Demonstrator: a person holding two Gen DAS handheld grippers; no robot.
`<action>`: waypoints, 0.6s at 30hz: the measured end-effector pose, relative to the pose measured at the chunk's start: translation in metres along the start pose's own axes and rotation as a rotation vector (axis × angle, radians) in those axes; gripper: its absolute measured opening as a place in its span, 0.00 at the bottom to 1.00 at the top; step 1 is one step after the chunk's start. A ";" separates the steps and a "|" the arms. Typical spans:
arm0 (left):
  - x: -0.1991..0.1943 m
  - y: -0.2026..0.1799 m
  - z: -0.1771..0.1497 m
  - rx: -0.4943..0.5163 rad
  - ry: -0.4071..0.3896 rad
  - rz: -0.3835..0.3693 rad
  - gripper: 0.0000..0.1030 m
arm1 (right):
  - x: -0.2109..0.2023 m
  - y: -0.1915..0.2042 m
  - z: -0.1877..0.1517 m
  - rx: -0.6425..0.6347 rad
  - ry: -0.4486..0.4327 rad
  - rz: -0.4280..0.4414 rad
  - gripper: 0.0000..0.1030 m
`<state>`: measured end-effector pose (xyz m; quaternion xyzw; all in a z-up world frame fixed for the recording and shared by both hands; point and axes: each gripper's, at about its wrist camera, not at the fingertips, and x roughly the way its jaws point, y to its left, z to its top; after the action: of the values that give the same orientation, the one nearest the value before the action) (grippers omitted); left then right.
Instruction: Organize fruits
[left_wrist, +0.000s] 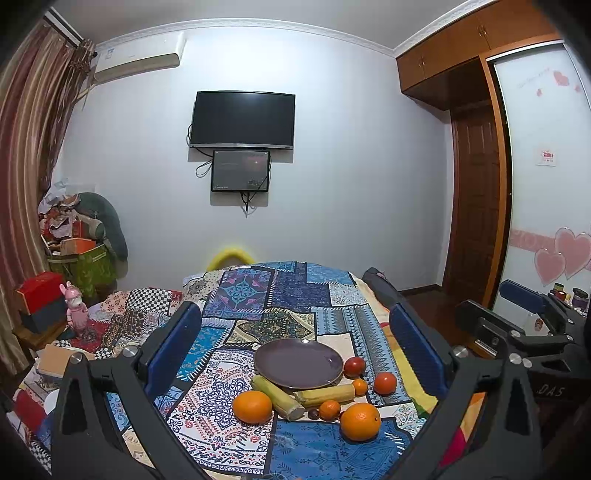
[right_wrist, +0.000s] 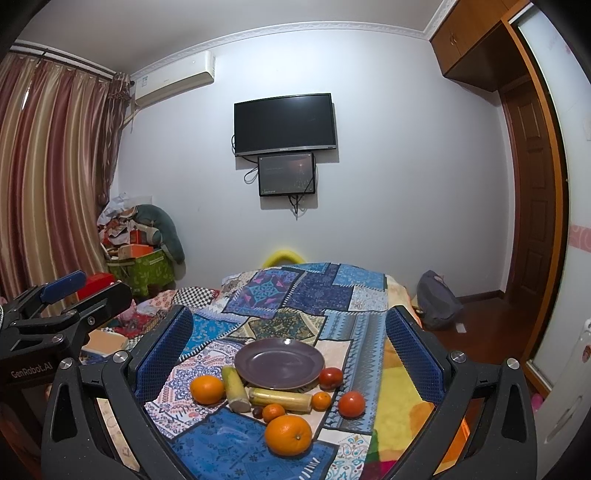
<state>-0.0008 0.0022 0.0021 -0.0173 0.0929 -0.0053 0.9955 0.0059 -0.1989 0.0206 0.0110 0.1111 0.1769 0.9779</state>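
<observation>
Patchwork cloth (left_wrist: 314, 454): oranges (left_wrist: 360, 421), tomatoes (left_wrist: 385, 383) ring bare purple plate (left_wrist: 291, 363); both tongs (left_wrist: 295, 354) (right_wrist: 288, 350) gaping, unloaded.

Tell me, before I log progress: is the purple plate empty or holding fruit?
Empty. The purple plate shows a bare surface; the oranges lie on the cloth beside it.

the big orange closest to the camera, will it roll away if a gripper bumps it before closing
Probably, somewhat. The big orange is round and rests free on the cloth, touching nothing, so a nudge could roll it. The soft patterned cloth may slow it. Its dimpled skin looks firm, so the blue pads should hold it.
</observation>
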 end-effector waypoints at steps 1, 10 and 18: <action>0.000 0.000 0.000 0.000 0.000 0.000 1.00 | 0.000 0.000 0.000 0.000 0.000 0.000 1.00; 0.000 0.000 -0.001 -0.002 0.000 -0.002 1.00 | 0.000 -0.002 0.000 0.004 -0.004 -0.002 1.00; 0.000 -0.001 -0.001 -0.002 -0.002 -0.003 1.00 | 0.000 -0.002 -0.001 0.004 -0.005 -0.002 1.00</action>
<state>-0.0015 0.0014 0.0013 -0.0182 0.0919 -0.0065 0.9956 0.0062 -0.2006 0.0195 0.0130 0.1091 0.1756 0.9783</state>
